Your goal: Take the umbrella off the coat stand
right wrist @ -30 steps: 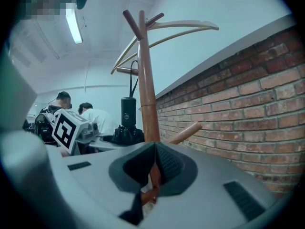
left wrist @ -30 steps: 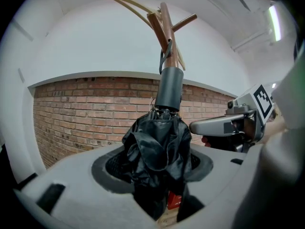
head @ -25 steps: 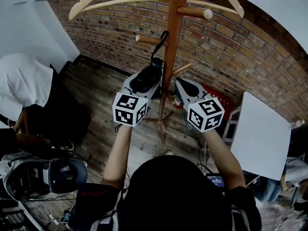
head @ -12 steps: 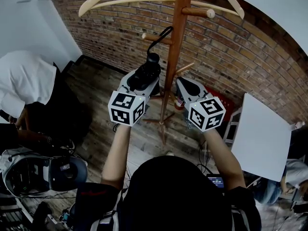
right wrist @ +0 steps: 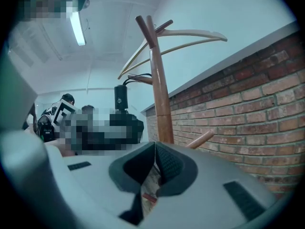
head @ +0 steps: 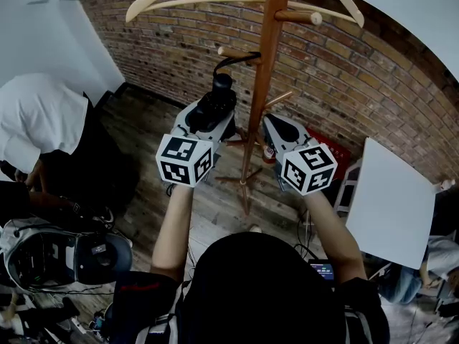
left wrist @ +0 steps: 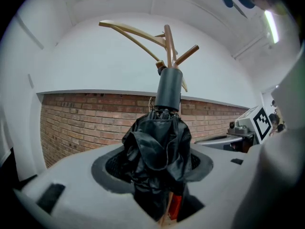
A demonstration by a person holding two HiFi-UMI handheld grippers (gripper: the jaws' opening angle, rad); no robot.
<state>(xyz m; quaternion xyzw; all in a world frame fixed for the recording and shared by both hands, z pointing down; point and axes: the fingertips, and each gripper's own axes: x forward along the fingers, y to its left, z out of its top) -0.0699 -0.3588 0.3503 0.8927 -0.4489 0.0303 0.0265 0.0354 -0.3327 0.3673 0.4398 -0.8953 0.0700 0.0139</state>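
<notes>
A black folded umbrella stands upright between the jaws of my left gripper, which is shut on its bunched fabric. Its round handle points up, and the black wrist strap curls slack at a wooden peg of the coat stand. My right gripper hangs just right of the stand's pole, with its pads touching and nothing in them. In the right gripper view, the umbrella handle and the pole are both visible.
Curved hanger arms spread from the stand's top, and a low peg sticks out between the grippers. A brick wall lies behind. A person in a white shirt is on the left, a white board on the right, and a red box by the stand's foot.
My left gripper has risen with the umbrella toward the peg. The strap, stretched upward a second ago, now curls loosely at peg height. The right gripper has stayed put.
</notes>
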